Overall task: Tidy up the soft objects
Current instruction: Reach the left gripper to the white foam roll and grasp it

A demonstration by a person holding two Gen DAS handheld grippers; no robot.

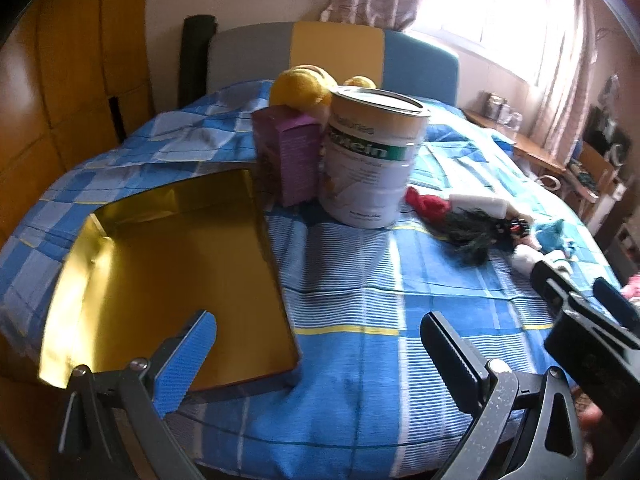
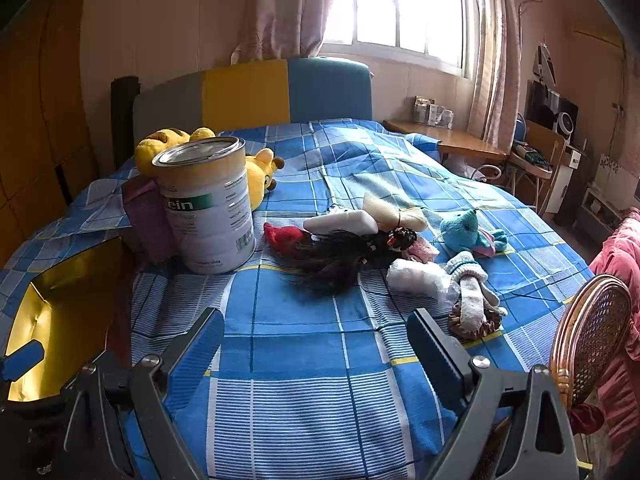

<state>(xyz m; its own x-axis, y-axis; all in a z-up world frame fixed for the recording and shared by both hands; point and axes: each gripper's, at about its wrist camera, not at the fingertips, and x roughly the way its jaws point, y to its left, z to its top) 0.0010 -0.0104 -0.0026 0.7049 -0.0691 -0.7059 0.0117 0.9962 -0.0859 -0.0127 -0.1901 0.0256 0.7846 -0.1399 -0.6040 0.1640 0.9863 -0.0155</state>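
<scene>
On the bed [image 2: 304,360], both the left claw [image 1: 320,344] and the right claw [image 2: 316,340] hover spread wide, holding nothing. Ahead lie a black wig [image 2: 336,256], teal plush [image 2: 468,232] and sock [image 2: 472,296], right of the gold-lined box [image 1: 160,288].

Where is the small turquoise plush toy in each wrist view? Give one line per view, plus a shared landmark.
Left wrist view: the small turquoise plush toy lies at the right edge, partly hidden behind the right gripper.
Right wrist view: it lies right of centre, on the blue checked bedspread.
Shared landmark: the white cylindrical protein tin, to the toy's left in both.
</scene>
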